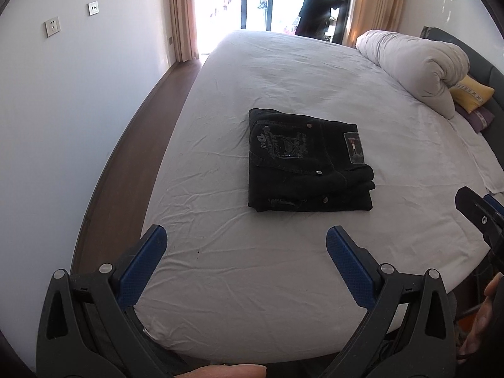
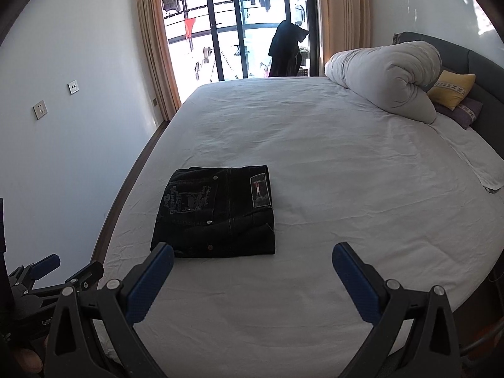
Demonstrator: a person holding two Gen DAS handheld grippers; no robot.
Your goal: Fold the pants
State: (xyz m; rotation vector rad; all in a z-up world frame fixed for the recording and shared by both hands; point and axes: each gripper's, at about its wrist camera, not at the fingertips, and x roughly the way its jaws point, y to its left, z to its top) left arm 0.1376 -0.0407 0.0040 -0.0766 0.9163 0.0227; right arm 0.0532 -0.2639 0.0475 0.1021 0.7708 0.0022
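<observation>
Black pants (image 1: 308, 160) lie folded into a compact square on the white bed sheet (image 1: 283, 78), back pocket embroidery and a label patch facing up. They also show in the right wrist view (image 2: 217, 212). My left gripper (image 1: 245, 239) is open and empty, held back from the pants near the bed's front edge. My right gripper (image 2: 252, 258) is open and empty, just short of the pants' near edge. The right gripper shows at the right edge of the left wrist view (image 1: 482, 217), and the left gripper at the lower left of the right wrist view (image 2: 66, 267).
A rolled white duvet (image 1: 415, 63) lies at the head of the bed with a yellow pillow (image 1: 472, 93) and a purple one beside it. A wall with sockets (image 1: 52, 26) and a strip of wooden floor (image 1: 132, 157) run along the left. A balcony door (image 2: 239, 25) is beyond the bed.
</observation>
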